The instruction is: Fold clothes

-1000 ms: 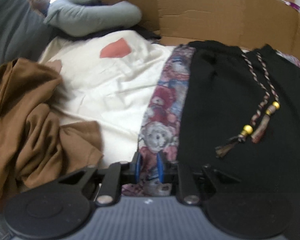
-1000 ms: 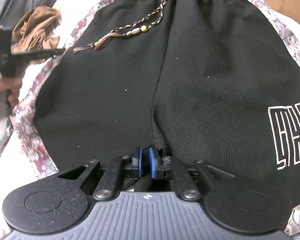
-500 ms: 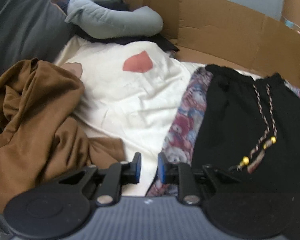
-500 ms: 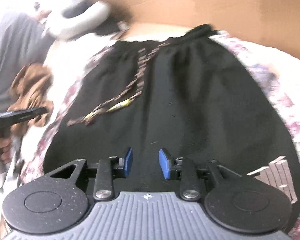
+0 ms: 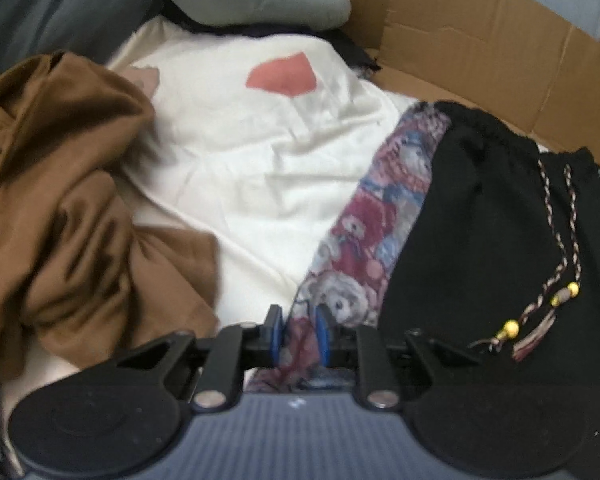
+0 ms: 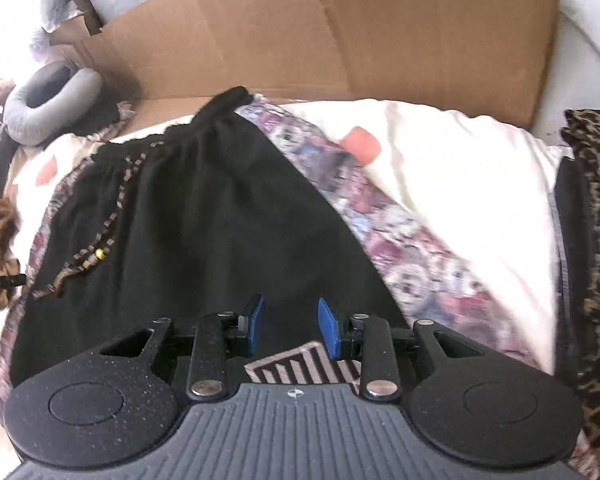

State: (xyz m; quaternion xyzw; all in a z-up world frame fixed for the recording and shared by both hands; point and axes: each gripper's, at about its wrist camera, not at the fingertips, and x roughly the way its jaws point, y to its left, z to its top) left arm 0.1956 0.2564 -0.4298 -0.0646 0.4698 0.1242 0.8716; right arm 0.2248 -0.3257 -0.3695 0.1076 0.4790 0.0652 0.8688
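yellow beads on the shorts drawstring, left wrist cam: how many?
3. On the braided drawstring of the black shorts, one yellow bead lowest, one above it, one nearest the tassel end. Blur may hide more.

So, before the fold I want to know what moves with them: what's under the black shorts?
The black shorts lie on a bear-print patterned cloth that shows along both sides, over a cream sheet. How the cloth lies beneath the shorts is covered.
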